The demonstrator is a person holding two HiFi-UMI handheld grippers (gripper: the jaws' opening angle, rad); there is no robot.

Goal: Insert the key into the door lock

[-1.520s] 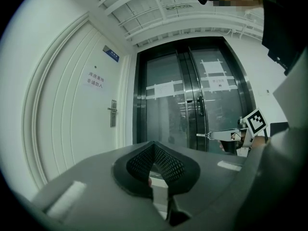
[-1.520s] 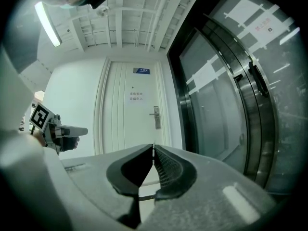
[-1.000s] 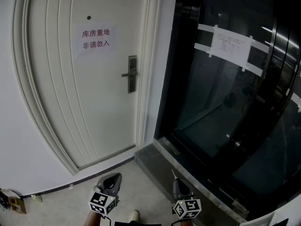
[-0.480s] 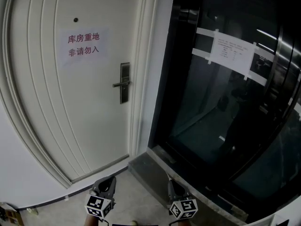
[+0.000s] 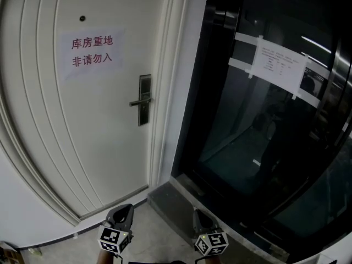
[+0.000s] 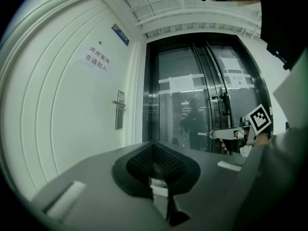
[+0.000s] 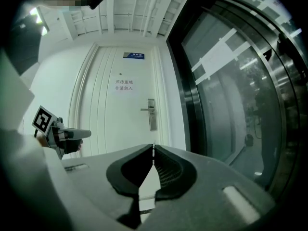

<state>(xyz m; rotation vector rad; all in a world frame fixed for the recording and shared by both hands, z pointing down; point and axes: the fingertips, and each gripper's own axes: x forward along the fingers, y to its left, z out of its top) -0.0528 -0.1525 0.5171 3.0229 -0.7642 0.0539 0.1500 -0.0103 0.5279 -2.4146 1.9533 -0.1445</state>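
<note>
The right tool point(image 5: 198, 214) is held clamped on what appears to be the key point(image 6: 206, 134), which is seen jutting past its tips in the left gripper view. The left tool point(image 5: 123, 210) is seen pressed together, with nothing gripped. Both are held level, well apart from the door lock point(image 5: 144, 99) on the white door point(image 5: 66, 136).

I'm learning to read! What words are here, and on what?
"库房重地 非请勿入": red print on the paper sign on the white door.
Blue plate above the door: too small to read.
Taped sheet on the glass door: too small to read.
</note>
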